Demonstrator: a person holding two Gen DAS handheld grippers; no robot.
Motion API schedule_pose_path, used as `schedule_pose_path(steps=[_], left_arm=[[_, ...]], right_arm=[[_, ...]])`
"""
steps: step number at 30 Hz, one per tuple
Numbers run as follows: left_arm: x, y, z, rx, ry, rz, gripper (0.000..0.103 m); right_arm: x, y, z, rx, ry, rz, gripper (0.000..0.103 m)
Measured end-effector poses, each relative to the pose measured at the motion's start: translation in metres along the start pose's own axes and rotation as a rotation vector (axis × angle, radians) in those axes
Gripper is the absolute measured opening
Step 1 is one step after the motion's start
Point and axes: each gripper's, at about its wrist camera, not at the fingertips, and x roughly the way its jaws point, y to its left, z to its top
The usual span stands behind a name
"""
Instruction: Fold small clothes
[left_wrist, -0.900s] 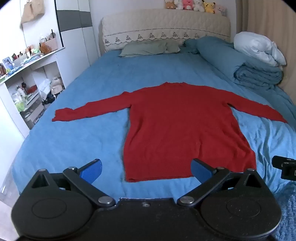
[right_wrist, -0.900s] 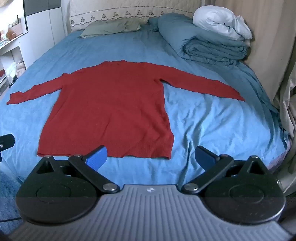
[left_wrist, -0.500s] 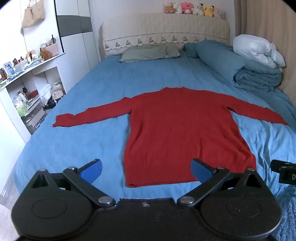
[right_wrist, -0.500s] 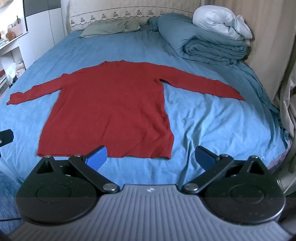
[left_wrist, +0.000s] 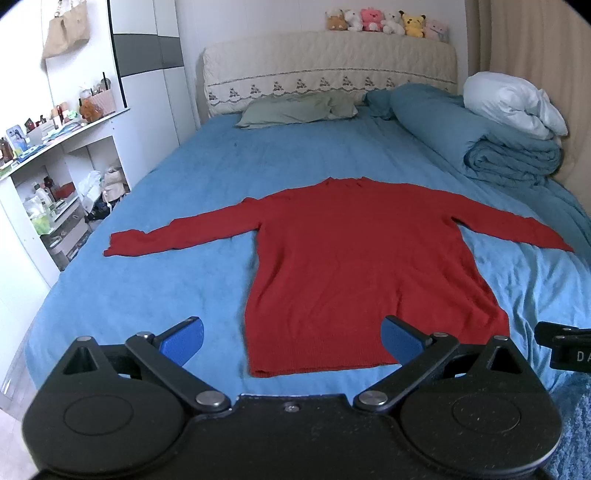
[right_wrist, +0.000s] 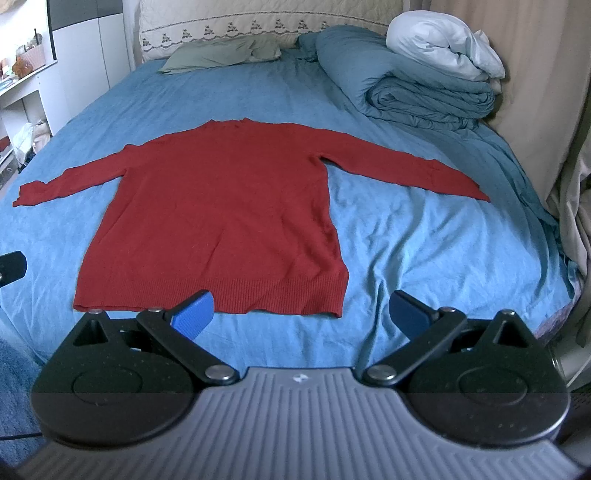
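Red sweater (left_wrist: 354, 266) — matt ribbed knit; bed sheet (left_wrist: 155, 280) — soft, creased blue cloth.

bare blue sheet (right_wrist: 424, 258) lies open left and right of the red sweater (right_wrist: 221, 206) and along the near edge. on the far right a rolled blue quilt (right_wrist: 424, 96) blocks the way; pillows (left_wrist: 295, 110) and headboard (left_wrist: 328, 62) close the far end.

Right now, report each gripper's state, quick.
Left gripper: open, holding nothing, short of the red sweater.
Right gripper: open, holding nothing, near the sweater's hem.
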Motion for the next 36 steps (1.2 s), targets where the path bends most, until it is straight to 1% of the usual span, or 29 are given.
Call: schedule_pose_path(steps=[11, 18, 36], left_arm=[[0.0017, -0.0020, 0.0029, 0.005, 0.011, -0.001, 0.103], [0.0024, 0.0029, 0.0046, -0.016, 0.026, -0.025, 0.103], [0.0020, 0.0021, 0.0029, -0.008, 0.034, -0.020, 0.103]], right_arm=[[-0.0002, 0.0007, 0.0001, 0.000, 0.001, 0.000, 0.103], [-0.0011, 0.0003, 0.0000, 0.000, -0.002, -0.004, 0.103], [-0.0013, 0.0007, -0.0010, 0.000, 0.000, -0.002, 0.103]])
